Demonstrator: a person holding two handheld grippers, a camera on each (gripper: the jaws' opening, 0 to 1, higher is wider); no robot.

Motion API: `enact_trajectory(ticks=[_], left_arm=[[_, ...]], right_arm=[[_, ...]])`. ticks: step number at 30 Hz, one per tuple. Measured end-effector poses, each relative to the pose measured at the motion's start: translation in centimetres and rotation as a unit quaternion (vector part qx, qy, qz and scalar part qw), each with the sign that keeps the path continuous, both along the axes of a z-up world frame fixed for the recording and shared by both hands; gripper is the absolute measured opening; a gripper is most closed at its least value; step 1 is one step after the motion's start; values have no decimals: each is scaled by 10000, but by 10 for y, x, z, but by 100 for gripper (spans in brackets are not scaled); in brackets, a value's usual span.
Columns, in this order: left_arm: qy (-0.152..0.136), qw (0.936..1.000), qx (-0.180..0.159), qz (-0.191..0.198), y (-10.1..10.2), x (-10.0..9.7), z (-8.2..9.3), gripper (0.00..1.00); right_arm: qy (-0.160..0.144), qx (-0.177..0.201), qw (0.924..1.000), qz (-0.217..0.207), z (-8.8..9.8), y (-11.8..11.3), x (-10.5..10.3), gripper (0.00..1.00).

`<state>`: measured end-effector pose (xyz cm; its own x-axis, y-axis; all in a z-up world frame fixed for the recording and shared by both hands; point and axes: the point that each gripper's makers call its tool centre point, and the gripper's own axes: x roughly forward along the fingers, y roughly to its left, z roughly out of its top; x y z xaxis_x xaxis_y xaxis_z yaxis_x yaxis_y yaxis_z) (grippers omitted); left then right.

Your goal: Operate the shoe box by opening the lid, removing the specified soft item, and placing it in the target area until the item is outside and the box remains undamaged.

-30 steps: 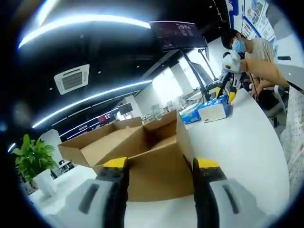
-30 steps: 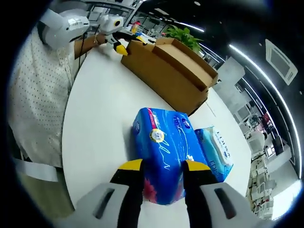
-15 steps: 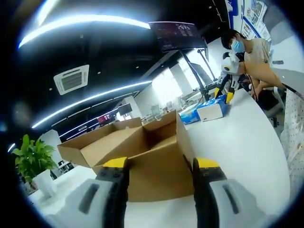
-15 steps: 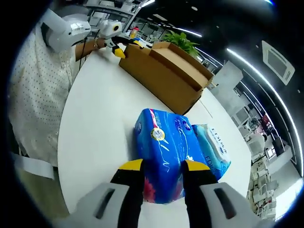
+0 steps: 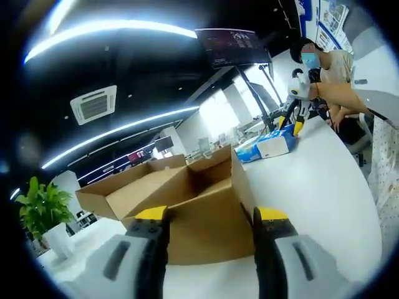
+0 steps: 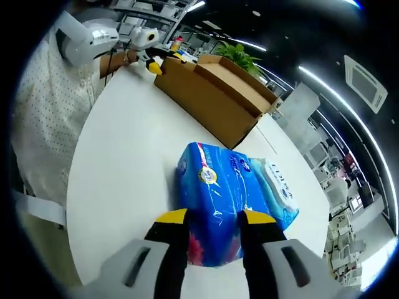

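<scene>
At frame centre, blue pack [image 6: 215,202] lies outside open box [image 6: 212,96], right gripper [image 6: 211,233] jaws apart astride it, ungripped; release seemingly done.

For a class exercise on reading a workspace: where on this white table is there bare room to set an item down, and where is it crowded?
Bare table lies between the cardboard box and the blue pack, and along the person's side. It is crowded where the wipes pack sits against the blue pack's far side, with the right gripper at the near end.

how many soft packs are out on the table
2. A blue pack lies between the right tongs, and a teal pack rests against its far side. More may sit hidden inside the cardboard box.
</scene>
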<state>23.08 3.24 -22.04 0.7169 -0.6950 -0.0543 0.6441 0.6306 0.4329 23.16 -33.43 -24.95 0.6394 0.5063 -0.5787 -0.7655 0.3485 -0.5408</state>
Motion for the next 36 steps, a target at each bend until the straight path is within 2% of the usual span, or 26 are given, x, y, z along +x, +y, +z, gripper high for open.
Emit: enact_trajectory(ticks=[6, 13, 23, 24, 26, 32, 36], left_arm=[[1, 10000, -8, -3, -1, 0, 0, 55], [-2, 10000, -5, -2, -2, 0, 0, 55], [-6, 10000, 3, 0, -2, 0, 0, 55], [-6, 10000, 4, 1, -2, 0, 0, 55], [-8, 10000, 4, 1, -2, 0, 1, 55], [-2, 10000, -1, -7, -2, 1, 1, 55], [2, 10000, -10, -12, -2, 2, 1, 55]], right_arm=[[-56, -188, 9998, 82, 0, -6, 5, 33], [-113, -174, 9998, 35, -2, -8, 12, 36], [-178, -98, 9997, -123, -4, -8, 17, 44], [-150, -36, 9998, -149, -2, -8, 16, 45], [97, 415, 9987, -286, 4, -3, 12, 44], [-222, 1268, 9913, 265, 42, 37, 13, 43], [-346, 1447, 9878, 465, 55, 54, 20, 45]])
